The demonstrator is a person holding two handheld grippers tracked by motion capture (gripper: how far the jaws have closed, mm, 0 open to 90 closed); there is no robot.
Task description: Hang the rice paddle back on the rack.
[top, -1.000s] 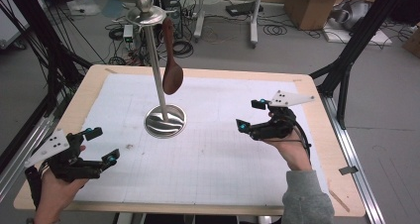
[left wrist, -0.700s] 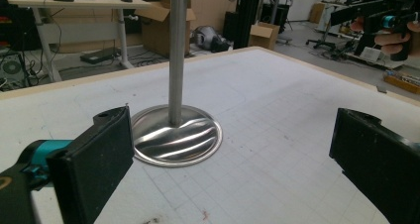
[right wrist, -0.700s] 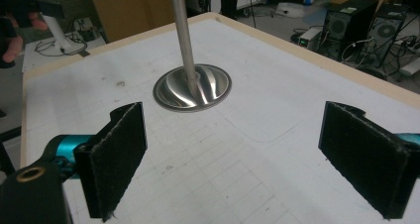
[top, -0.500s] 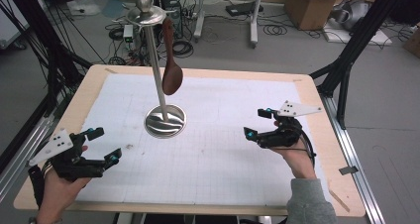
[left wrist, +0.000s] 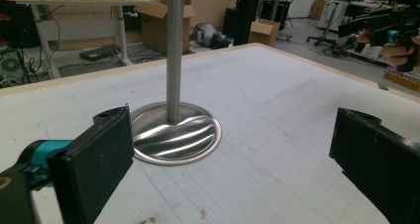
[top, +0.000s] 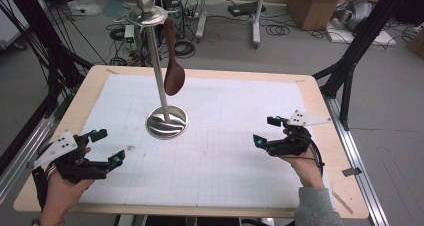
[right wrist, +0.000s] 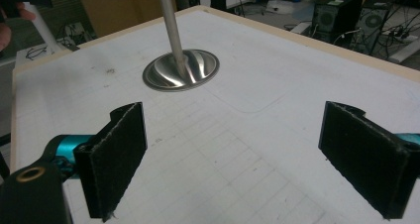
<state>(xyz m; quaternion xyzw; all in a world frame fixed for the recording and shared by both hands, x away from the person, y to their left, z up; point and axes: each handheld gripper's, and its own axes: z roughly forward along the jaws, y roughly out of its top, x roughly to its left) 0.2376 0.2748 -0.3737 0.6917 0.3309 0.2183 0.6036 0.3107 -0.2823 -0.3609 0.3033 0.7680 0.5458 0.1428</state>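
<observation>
On the white gridded mat (top: 225, 151), a polished metal stand (top: 166, 122) is carrying a dark wooden spoon (top: 173, 78).

At about 11 o'clock from the table centre, the stand is rising as a thin round pole from a shiny disc base with wavy reflections, and a round knob is sitting on its top. The spoon, smooth and brown with an oval bowl, is hanging bowl-down just beside the pole, above the base. The left gripper (top: 102, 147) is resting at 8 o'clock and the right gripper (top: 265, 131) at 4 o'clock, both well apart from the stand. Each one is keeping its flat black jaws, with rough felt-like pads (right wrist: 119, 159), spread wide and gripping nothing. The wooden table (top: 320, 111) is showing a pale rim around the mat.
</observation>
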